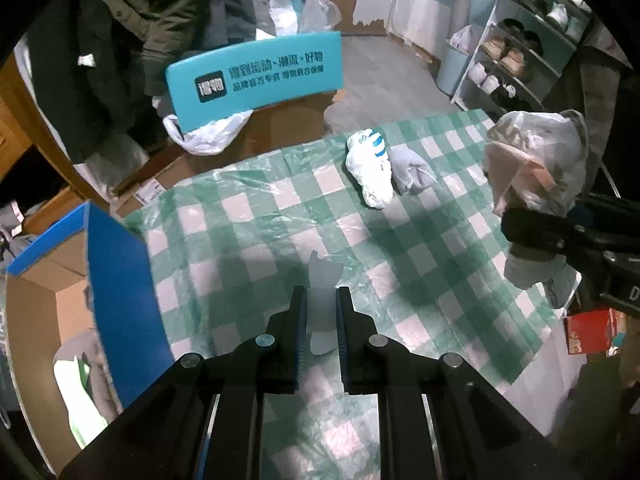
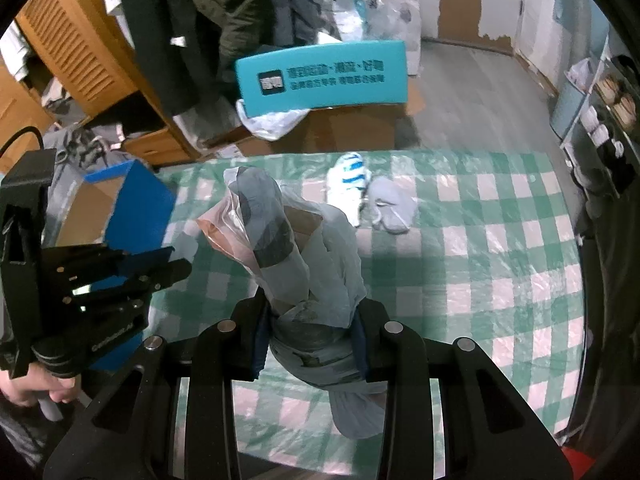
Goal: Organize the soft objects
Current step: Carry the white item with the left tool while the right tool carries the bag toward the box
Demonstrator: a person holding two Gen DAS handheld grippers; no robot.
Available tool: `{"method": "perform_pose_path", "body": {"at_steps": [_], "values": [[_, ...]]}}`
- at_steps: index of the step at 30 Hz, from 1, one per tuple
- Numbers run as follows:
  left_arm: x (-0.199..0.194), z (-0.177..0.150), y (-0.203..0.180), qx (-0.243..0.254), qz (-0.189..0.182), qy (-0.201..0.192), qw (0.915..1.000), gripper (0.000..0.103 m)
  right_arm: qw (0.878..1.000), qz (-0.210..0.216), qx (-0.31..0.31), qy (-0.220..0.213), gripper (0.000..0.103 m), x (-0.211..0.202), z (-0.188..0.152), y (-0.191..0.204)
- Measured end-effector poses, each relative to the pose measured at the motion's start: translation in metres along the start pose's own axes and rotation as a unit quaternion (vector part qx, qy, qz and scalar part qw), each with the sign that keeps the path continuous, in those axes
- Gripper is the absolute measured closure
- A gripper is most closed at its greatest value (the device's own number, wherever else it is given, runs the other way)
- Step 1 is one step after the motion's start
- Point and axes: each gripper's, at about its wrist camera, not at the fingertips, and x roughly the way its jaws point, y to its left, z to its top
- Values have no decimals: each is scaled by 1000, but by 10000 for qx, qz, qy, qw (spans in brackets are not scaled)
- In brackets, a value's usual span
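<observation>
My right gripper (image 2: 310, 320) is shut on a plastic-wrapped bundle of grey and pink socks (image 2: 280, 248), held upright above the checked tablecloth (image 2: 480, 240). The bundle (image 1: 536, 168) and the right gripper (image 1: 568, 240) also show at the right of the left wrist view. My left gripper (image 1: 321, 300) is shut on a small scrap of clear plastic (image 1: 322, 280) above the table. A white sock with blue stripes (image 1: 370, 168) and a folded grey sock (image 1: 412, 172) lie side by side near the table's far edge; both also show in the right wrist view, white (image 2: 348, 184) and grey (image 2: 390, 208).
An open cardboard box with blue flaps (image 1: 104, 280) stands at the table's left edge, with clothes inside. A teal box lid with print (image 1: 256, 76) stands behind the table on cardboard boxes. A shoe rack (image 1: 520, 52) is at the far right. A red box (image 1: 592, 332) sits below the table's right side.
</observation>
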Motion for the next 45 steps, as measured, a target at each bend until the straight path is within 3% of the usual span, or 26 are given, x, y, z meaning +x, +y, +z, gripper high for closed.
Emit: {"method": "perform_pose_path", "body": {"at_steps": [21, 45], "values": [[-64, -31, 36, -137, 153, -491, 9986, 89, 9979, 366, -505, -153, 71, -15, 4, 69], [-100, -68, 116, -747, 439, -735, 9935, 89, 9895, 777, -1218, -56, 71, 5, 28, 182]]}}
